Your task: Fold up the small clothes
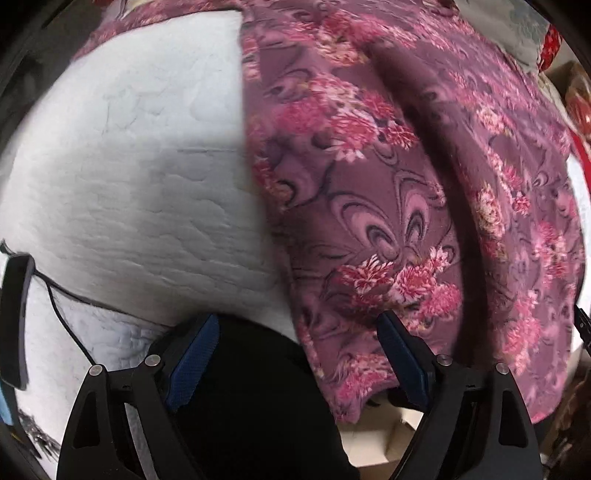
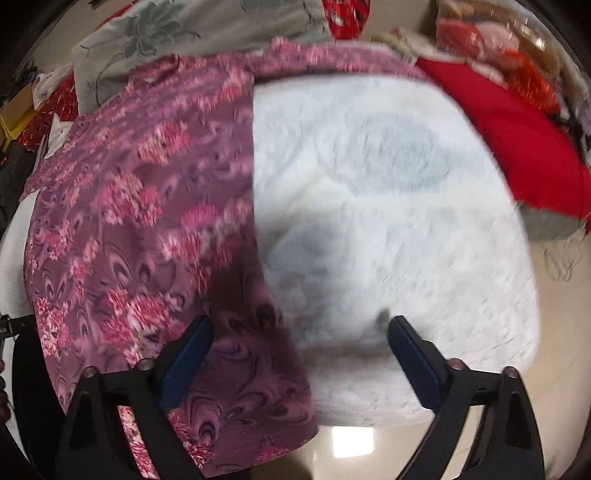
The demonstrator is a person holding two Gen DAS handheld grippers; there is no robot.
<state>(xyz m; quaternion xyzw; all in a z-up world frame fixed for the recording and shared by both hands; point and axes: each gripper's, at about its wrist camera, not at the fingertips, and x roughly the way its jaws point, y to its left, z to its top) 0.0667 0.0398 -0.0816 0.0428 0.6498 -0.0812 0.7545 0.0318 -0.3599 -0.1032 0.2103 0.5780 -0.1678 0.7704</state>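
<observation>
A purple garment with pink flowers [image 1: 388, 192] lies spread on a white quilted pad [image 1: 140, 177]. Its near end hangs over the pad's front edge. My left gripper [image 1: 299, 319] points down over the garment's left edge near that end, open, with the blue pads [image 1: 192, 354] apart and nothing pressed between them. In the right wrist view the garment [image 2: 140, 229] covers the left half of the pad [image 2: 399, 229]. My right gripper [image 2: 301, 321] hovers open over the garment's right edge near the front, gripping nothing.
A red cloth [image 2: 517, 140] lies at the pad's far right corner. A grey flowered cloth [image 2: 192, 33] and more clothes are heaped behind. Shiny floor [image 2: 351, 446] shows below the front edge. A dark shape [image 1: 251, 398] and a black cable [image 1: 62, 314] lie at the left gripper's side.
</observation>
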